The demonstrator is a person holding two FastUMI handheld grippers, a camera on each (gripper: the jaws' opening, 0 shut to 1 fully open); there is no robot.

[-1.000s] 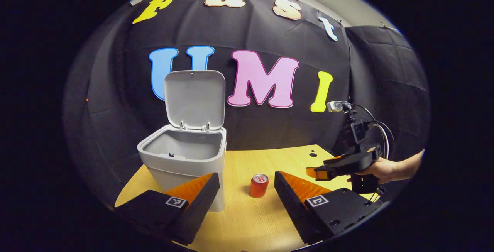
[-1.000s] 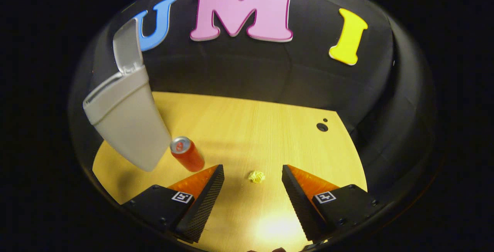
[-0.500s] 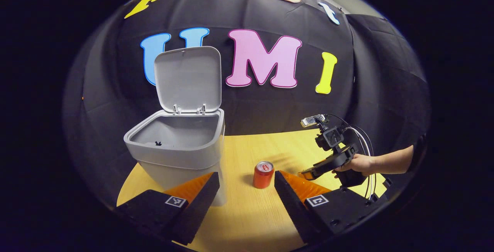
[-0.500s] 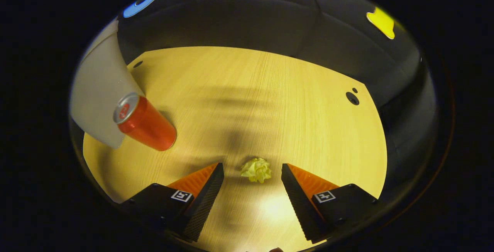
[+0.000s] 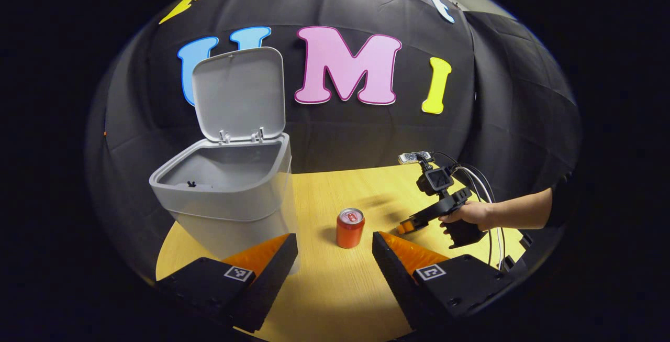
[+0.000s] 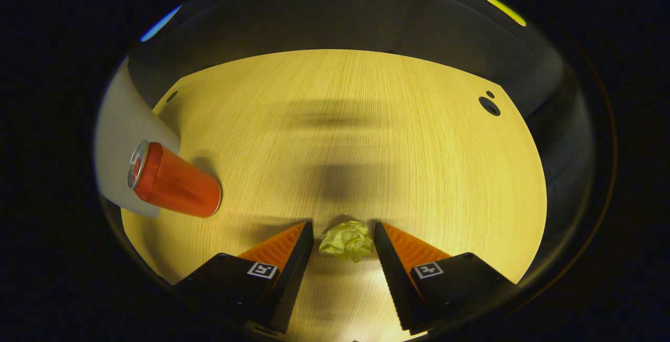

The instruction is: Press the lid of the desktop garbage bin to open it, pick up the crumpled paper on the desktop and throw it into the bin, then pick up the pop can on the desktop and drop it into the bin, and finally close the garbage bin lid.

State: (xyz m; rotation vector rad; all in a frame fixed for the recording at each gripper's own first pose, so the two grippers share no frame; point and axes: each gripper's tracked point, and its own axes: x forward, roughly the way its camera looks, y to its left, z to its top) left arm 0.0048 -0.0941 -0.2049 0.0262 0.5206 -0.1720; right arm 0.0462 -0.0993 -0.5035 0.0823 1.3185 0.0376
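Since the earlier frames we note the right claw [image 6: 341, 245] has dropped toward the desk [image 6: 366, 138] and narrowed around the crumpled paper [image 6: 346, 240]. The paper lies between its fingers, flanked closely; we cannot tell whether either finger touches it. We judge the paper light, soft and compressible, best pinched across its middle. Left claw [image 5: 335, 258]: wide open, empty, hovering above the desk. Beyond it, pop can [image 5: 349, 228] upright on the desk, just beside the garbage bin [image 5: 225, 200]. Bin lid [image 5: 238, 93] raised. Farther right, a hand [image 5: 468, 215] holds the right claw low.
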